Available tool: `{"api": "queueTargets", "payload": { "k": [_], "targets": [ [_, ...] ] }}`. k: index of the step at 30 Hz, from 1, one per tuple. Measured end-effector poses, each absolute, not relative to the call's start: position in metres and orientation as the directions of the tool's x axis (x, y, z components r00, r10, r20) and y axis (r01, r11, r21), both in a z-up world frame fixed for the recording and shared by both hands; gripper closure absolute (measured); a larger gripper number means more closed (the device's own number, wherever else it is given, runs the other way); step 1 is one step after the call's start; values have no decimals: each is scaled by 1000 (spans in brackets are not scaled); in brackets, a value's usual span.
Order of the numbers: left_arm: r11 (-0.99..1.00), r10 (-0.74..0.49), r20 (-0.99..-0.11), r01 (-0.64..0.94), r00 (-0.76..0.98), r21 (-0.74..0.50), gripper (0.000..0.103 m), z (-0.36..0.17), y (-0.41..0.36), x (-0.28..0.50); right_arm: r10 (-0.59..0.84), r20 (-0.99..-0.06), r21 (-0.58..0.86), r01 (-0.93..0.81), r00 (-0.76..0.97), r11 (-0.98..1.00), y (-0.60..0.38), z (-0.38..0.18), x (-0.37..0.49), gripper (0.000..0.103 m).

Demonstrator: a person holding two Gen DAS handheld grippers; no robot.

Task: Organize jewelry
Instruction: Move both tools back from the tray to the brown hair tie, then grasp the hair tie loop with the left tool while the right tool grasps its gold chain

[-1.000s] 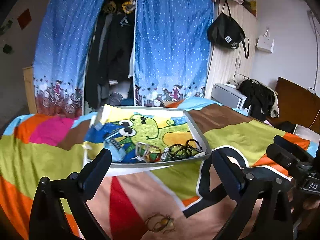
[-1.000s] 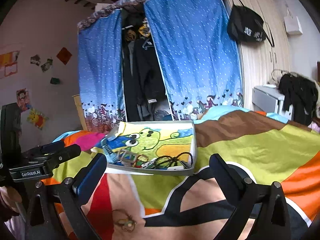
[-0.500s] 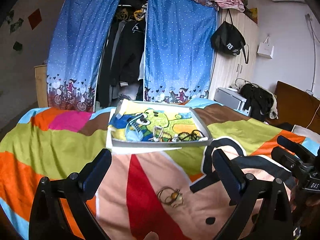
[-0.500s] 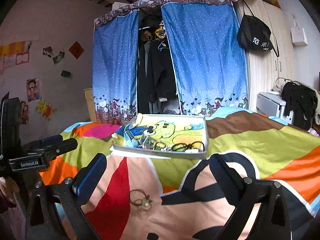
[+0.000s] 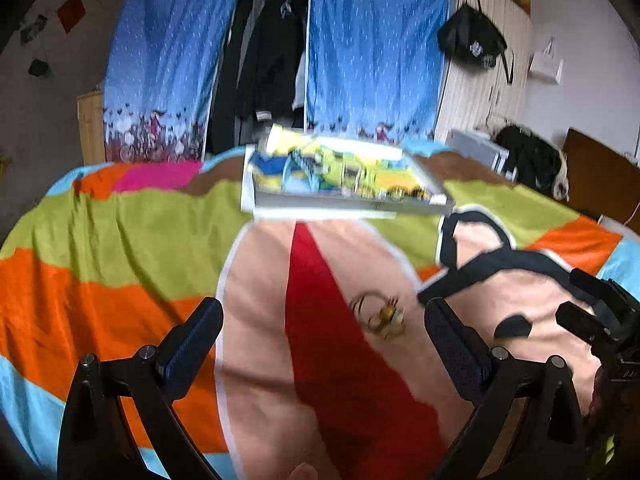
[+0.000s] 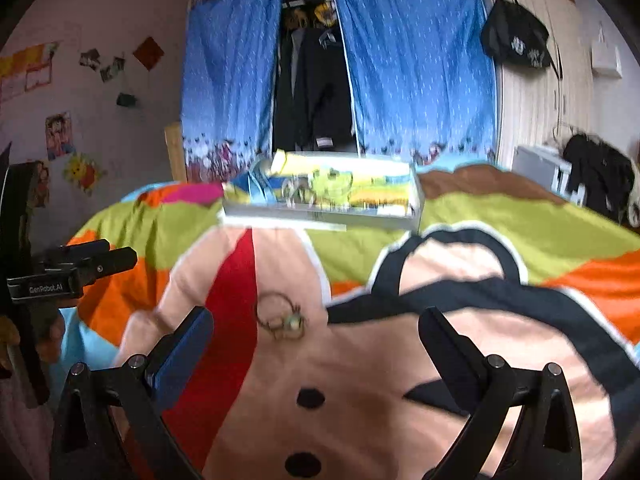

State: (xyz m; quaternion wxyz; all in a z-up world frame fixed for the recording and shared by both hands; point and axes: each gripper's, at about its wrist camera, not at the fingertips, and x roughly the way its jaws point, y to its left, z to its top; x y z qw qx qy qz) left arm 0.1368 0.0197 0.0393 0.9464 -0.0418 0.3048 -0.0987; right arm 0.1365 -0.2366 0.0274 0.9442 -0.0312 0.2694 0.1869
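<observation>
A small gold-coloured bracelet with a charm (image 5: 380, 314) (image 6: 280, 316) lies loose on the colourful bedspread. Far beyond it, a shallow grey-rimmed tray (image 5: 344, 202) (image 6: 320, 216) with a cartoon lining holds several pieces of jewelry, blurred here. My left gripper (image 5: 324, 340) hangs open above the bedspread, the bracelet just inside its right finger. My right gripper (image 6: 316, 344) is open too, with the bracelet ahead near its left finger. Each gripper shows at the edge of the other's view: the right one (image 5: 600, 312), the left one (image 6: 72, 268).
A striped bedspread (image 5: 120, 240) with a cartoon face covers the bed. Blue curtains (image 5: 372, 52) and hanging clothes stand behind the tray. A wardrobe with a black bag (image 5: 472, 40) and a chair heaped with dark clothing (image 5: 532, 160) are at the right.
Both grippers have pulled back and tilted down; the tray looks farther and the bracelet has come up into the middle of both views. Both stay open.
</observation>
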Motion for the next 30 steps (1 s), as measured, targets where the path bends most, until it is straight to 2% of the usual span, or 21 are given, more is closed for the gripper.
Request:
{"api": "queueTargets", "payload": {
  "k": [8,17,30],
  "targets": [
    [978,-210,-649,165,731,-131,4,-5,21,132,316,-609,118,-311,728,943,-241,-17,131,0],
    [978,-197,-689,187,697,-90,4,-23,15,132,283,-665,123,-273,691,954,-238,-40,134,0],
    [981,-187,-726,168,662,-100,4,-36,23,142,256,-718,111,-256,647,960,-233,-61,146,0]
  ]
}}
